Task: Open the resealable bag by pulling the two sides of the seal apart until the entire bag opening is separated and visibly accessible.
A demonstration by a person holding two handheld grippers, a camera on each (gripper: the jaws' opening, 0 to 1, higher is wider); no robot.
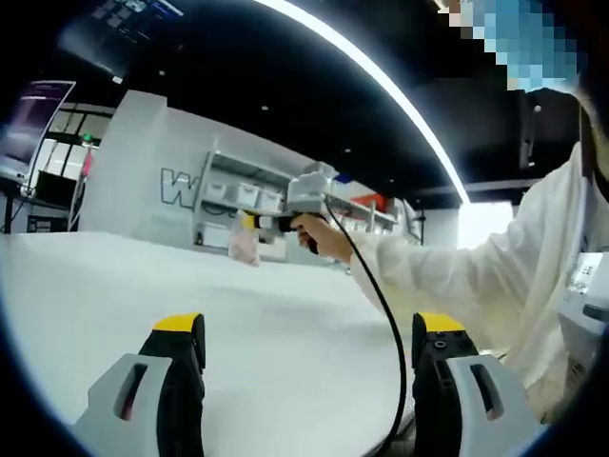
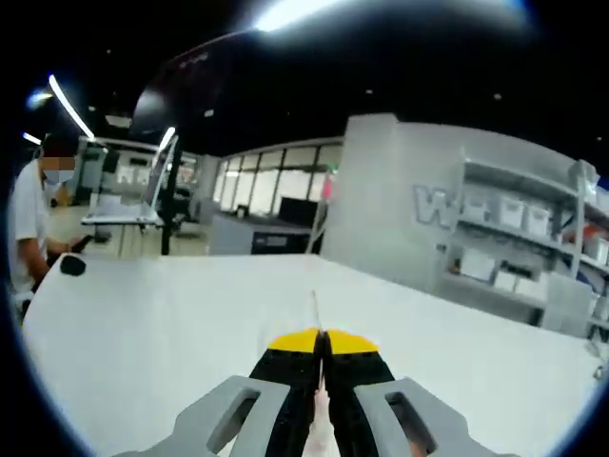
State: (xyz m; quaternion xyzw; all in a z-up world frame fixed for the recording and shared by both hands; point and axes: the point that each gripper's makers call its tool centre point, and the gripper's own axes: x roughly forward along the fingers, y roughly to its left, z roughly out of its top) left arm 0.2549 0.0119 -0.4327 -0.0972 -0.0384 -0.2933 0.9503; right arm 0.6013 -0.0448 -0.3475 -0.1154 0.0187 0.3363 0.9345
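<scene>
Bag (image 1: 245, 246) hangs from your right gripper (image 1: 259, 223), seen in the left gripper view just above centre, at about eleven o'clock from the middle. It is a pale, pinkish, see-through pouch, small at this distance, its long axis running up and down, with the top edge caught in the jaws and the bottom pointing down toward the counter (image 1: 238, 324). Whether that bottom touches the counter or hangs just clear of it cannot be told.

In the right gripper view the same bag (image 2: 317, 381) shows edge-on: a thin sliver runs from six o'clock toward twelve, between the yellow-tipped black jaws of your right gripper (image 2: 321, 345), and a narrow strip of it pokes out past the tips. Those jaws are pressed together on it, pinching the film.

Your hand (image 1: 322, 238) grips the right gripper's handle, with a white sleeve (image 1: 447, 276) behind it and a black cable (image 1: 385, 324) looping down from the tool toward five o'clock.

Your left gripper (image 1: 309, 343) sits well apart from the bag, its jaws spread wide over the bare white counter, nothing between them.

Beyond the counter stands a grey wall with shelves (image 2: 519, 248) carrying white bins. Another person (image 2: 33, 228) is at nine o'clock in the right gripper view.
</scene>
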